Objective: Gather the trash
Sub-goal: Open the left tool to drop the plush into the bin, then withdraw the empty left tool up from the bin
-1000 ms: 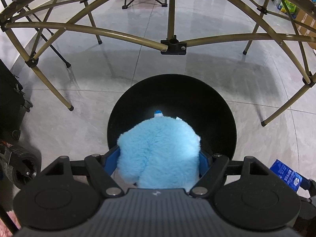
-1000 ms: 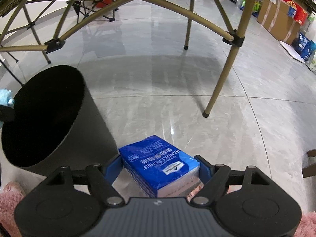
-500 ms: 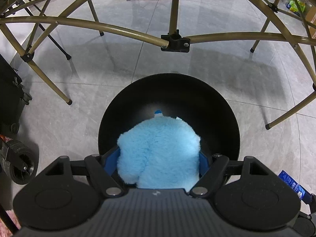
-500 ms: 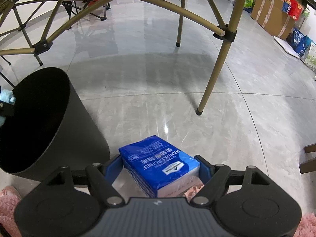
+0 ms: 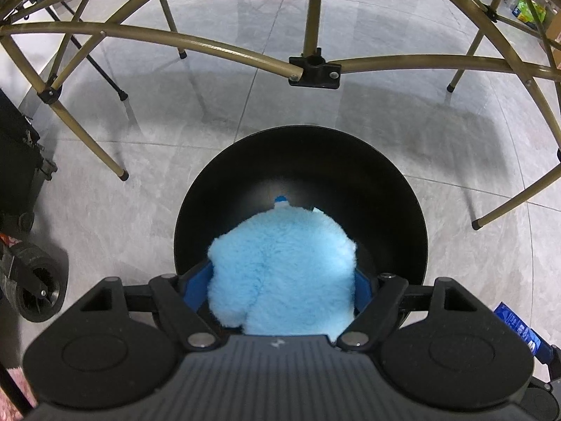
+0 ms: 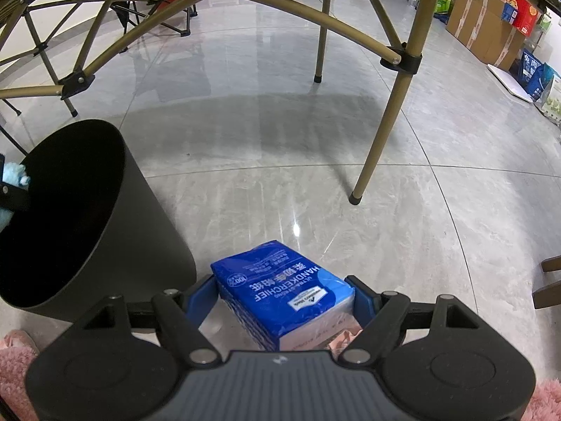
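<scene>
The fluffy blue plush is soft and light, squashing between my left gripper pads directly over the black bin mouth as those jaws start opening. My right gripper clamps the stiffer, slick tissue pack by its sides, above the floor beside the bin.

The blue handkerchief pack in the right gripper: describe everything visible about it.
The handkerchief pack is a soft rectangular brick wrapped in glossy blue plastic film, printed in white with the word HANDKERCHIEF, some Chinese characters and a small white label. Its near end face is pale and whitish. It sits between the blue pads of the right gripper, turned at a slant to them, its far corner pointing out over the grey tiled floor. The black bin stands beside it, not touching. What lies beneath the pack is hidden.
</scene>
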A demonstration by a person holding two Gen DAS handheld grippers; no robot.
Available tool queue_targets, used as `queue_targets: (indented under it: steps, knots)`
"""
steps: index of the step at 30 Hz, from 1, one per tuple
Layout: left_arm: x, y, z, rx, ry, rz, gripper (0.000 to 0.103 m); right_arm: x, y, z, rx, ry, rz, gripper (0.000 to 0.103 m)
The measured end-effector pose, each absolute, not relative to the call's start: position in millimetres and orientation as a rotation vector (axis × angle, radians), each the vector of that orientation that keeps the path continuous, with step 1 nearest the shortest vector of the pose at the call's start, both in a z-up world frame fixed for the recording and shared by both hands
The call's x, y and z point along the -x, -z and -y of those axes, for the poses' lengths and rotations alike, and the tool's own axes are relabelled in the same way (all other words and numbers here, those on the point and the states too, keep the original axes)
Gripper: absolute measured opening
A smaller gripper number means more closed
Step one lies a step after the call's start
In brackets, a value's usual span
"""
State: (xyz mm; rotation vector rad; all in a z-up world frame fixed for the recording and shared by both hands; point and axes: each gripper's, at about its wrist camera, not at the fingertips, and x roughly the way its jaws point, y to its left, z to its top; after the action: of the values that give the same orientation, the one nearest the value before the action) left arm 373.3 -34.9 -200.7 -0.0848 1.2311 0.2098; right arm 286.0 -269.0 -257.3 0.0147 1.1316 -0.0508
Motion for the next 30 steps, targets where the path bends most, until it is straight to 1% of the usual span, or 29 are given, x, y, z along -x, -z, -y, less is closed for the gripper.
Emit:
queue_targets:
  steps: [2, 3, 4, 30]
  knots:
    - [-373.5, 201.6, 34.8, 0.089, -0.205, -1.238, 0.086, -286.1, 257.4, 269.2, -0.015, 0.050, -1.132, 0.078]
    - [-373.4, 202.2, 35.2, 0.093, -0.201, -1.242, 0.097, -286.1, 257.1, 268.7, -0.015, 0.049, -1.132, 0.078]
    - [-373.1, 202.4, 35.8, 0.097, -0.198, -1.244, 0.103, -285.9, 256.9, 268.3, -0.015, 0.049, -1.131, 0.078]
    - [-369.2, 199.5, 35.0, 0.099, -0.205, -1.243, 0.103, -285.6, 254.6, 263.5, -0.008, 0.038, -1.128, 0.078]
